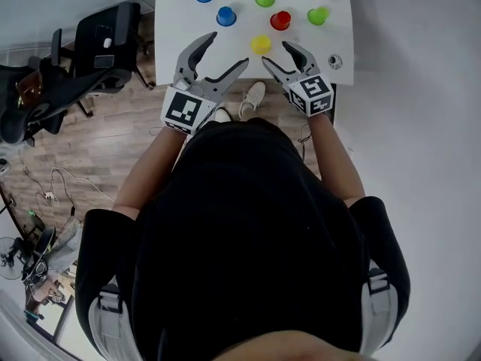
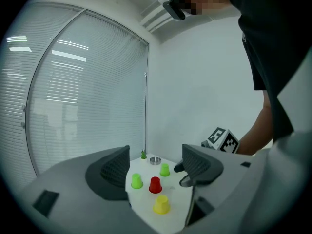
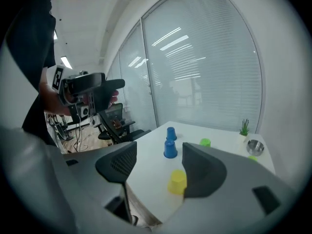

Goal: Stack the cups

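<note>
Left gripper (image 1: 225,52) and right gripper (image 1: 276,53) at desk (image 1: 173,21) edge, my fingers (image 1: 197,51) released, empty. Six cups (image 1: 280,20) stand apart, unstacked.

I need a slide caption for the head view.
Left gripper and right gripper, open, face six unstacked cups on a table.

A white table (image 1: 173,21) is standing on a wood-plank floor (image 1: 113,130), with a black office chair (image 1: 105,40) sitting just beside it. Slatted blinds (image 2: 73,111) are covering the tall windows, and strip lights (image 2: 68,56) are reflecting there, next to a plain white wall (image 2: 195,82).
</note>
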Action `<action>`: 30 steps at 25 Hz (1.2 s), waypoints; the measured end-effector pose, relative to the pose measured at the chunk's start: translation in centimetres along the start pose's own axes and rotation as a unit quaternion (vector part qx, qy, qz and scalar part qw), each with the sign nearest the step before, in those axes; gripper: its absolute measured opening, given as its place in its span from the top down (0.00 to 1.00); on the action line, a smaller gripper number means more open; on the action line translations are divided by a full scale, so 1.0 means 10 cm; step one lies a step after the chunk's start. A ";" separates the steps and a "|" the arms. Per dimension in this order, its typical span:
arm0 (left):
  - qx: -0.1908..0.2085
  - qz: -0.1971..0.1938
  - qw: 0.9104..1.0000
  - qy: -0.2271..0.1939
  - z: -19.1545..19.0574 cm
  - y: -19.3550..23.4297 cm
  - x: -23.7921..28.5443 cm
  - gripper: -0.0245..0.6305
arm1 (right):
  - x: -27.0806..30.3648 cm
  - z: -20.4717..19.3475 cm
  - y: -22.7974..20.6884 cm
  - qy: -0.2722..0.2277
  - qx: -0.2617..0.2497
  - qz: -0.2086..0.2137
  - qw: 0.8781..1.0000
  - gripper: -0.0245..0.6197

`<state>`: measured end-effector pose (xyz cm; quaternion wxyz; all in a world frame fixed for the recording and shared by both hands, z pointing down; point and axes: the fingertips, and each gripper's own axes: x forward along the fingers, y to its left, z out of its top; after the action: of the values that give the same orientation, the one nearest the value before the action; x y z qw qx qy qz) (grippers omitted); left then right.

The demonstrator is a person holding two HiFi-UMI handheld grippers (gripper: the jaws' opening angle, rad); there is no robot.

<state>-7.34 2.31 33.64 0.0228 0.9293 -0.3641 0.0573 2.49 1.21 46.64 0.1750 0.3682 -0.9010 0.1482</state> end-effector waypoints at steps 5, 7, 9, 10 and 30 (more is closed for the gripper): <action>-0.011 0.003 1.000 0.018 -0.17 0.09 0.20 0.45 | 0.36 -0.41 -0.19 0.047 -0.005 0.006 0.999 0.52; -0.014 0.006 1.000 0.023 -0.23 0.12 0.25 0.45 | 0.48 -0.57 -0.25 0.067 -0.006 0.003 0.998 0.53; -0.014 0.008 0.999 0.028 -0.27 0.14 0.29 0.45 | 0.58 -0.70 -0.31 0.084 -0.006 0.000 0.996 0.54; -0.015 0.009 0.999 0.030 -0.29 0.15 0.31 0.45 | 0.63 -0.76 -0.34 0.092 -0.006 -0.001 0.996 0.54; -0.040 0.037 0.997 0.061 -0.56 0.43 0.56 0.46 | 1.19 -1.01 -0.64 0.153 -0.010 0.009 0.988 0.65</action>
<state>-6.71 -4.16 39.91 0.0802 0.9084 -0.3977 0.1004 1.19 -6.44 61.61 0.3134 0.3312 -0.8683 0.1953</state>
